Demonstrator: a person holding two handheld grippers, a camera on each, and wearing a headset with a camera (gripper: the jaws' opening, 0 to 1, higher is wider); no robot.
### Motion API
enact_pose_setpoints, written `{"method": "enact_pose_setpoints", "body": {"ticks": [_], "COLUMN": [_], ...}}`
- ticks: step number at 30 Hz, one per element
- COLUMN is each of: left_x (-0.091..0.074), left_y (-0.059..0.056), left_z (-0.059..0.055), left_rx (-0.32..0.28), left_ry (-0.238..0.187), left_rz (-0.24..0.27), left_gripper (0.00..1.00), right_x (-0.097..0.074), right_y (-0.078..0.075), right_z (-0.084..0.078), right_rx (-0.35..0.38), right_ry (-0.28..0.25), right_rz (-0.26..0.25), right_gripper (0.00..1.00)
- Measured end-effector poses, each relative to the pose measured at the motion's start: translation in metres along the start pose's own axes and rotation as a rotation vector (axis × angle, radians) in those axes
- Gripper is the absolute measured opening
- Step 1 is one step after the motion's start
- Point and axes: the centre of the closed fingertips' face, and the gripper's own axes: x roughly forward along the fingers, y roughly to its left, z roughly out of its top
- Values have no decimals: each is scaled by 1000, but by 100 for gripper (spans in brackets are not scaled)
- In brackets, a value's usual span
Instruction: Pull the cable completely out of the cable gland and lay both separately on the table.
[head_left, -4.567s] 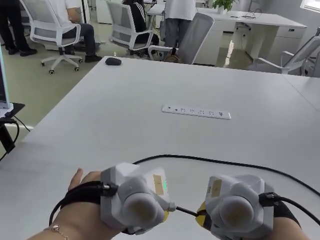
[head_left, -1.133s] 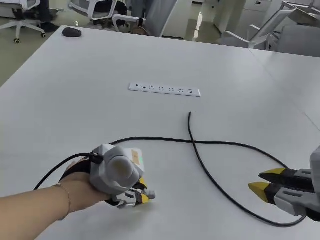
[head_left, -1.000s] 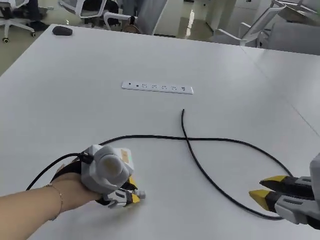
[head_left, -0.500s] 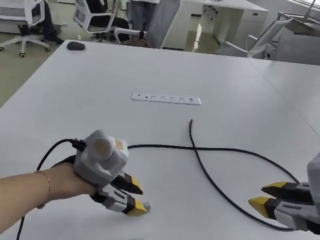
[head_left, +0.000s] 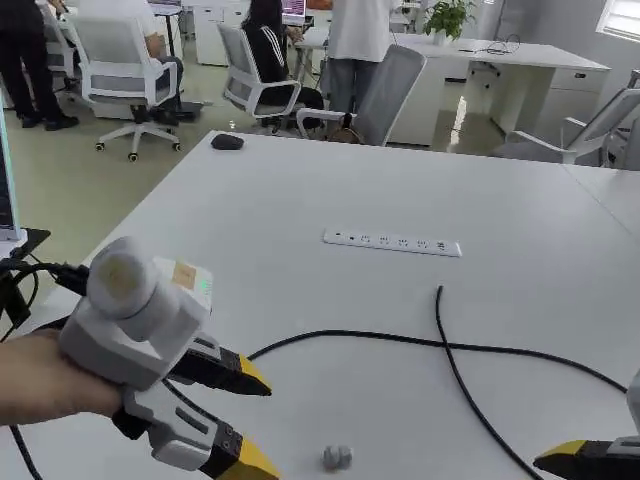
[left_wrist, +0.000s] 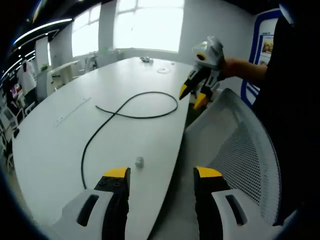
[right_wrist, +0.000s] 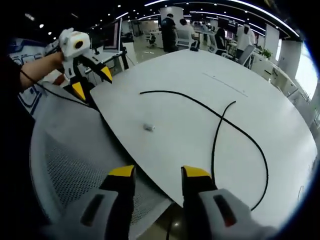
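Left tool: jaws spread, nothing between them. It is held in a hand above the near edge of the white table.

Right tool: in the head view it sits at the lower right corner with one yellow tip in frame. In its own view the jaws are spread and hold nothing.

Cable gland: small, pale grey, lying on the table just ahead of the left tool's lower jaw tip, touching neither tool. In the left gripper view it lies a little beyond the tips, nearer the left-hand jaw. In the right gripper view it lies well ahead of the jaws, between the two tools.

Cable: black, no gland on it, lying flat on the table beyond the gland and apart from it. It crosses over itself once, ahead of and between the two tools. One free end points away from the tools toward a white power strip.

A white mesh chair back stands just under the left tool's right-hand jaw, against the table edge.

Each tool appears in the other's view: the right one and the left one, both spread.
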Motion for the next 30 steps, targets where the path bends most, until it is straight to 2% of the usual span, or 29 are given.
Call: {"method": "enact_pose_setpoints", "body": {"ticks": [1,4,6,7,8,11,12,14,15,16,18,19,20,21,23,25,27,30], "left_x": [-9,-24,-31,-33,-36,-39,-40,-40,-42,-42,-41,-42,-43,-43,-40,-38,-38,-39], "left_y": [4,10,12,12,14,19,20,21,25,27,26,28,32,33,31,30,30,28], "left_z": [0,-4,-11,-13,-15,-27,-34,-39,-45,-46,-48,-52,-55,-61,-67,-70,-72,-73], "left_rx": [-38,-100,-161,-170,-192,-245,-277,-350,-369,-378,-417,-428,-423,-422,-447,-451,-439,-442], "left_ry": [-27,-81,-93,-95,-109,-119,-118,-148,-145,-164,-197,-207,-203,-189,-177,-175,-153,-147], "left_rz": [44,126,175,189,227,300,319,338,379,393,386,399,426,449,439,441,456,440], "left_gripper": [52,53,52,52,51,53,53,51,50,50,50,50,52,54,54,55,58,58], "right_x": [-1,-2,-3,-4,-4,-1,0,4,5,7,12,12,13,13,14,13,12,12], "right_y": [3,8,9,9,9,5,9,14,18,23,26,27,28,28,24,16,18,17], "right_z": [-1,-6,-9,-11,-12,-14,-17,-26,-30,-35,-38,-37,-32,-32,-34,-35,-34,-34], "right_rx": [-2,-7,-4,9,17,133,136,191,206,233,247,275,301,305,302,296,286,291], "right_ry": [8,36,42,42,41,-7,-1,3,9,23,19,7,-21,-21,-1,16,18,17], "right_rz": [14,35,41,44,44,5,24,43,60,79,81,88,103,108,106,68,79,79], "right_gripper": [39,42,44,44,47,54,55,55,55,54,53,53,53,53,53,53,54,55]}}
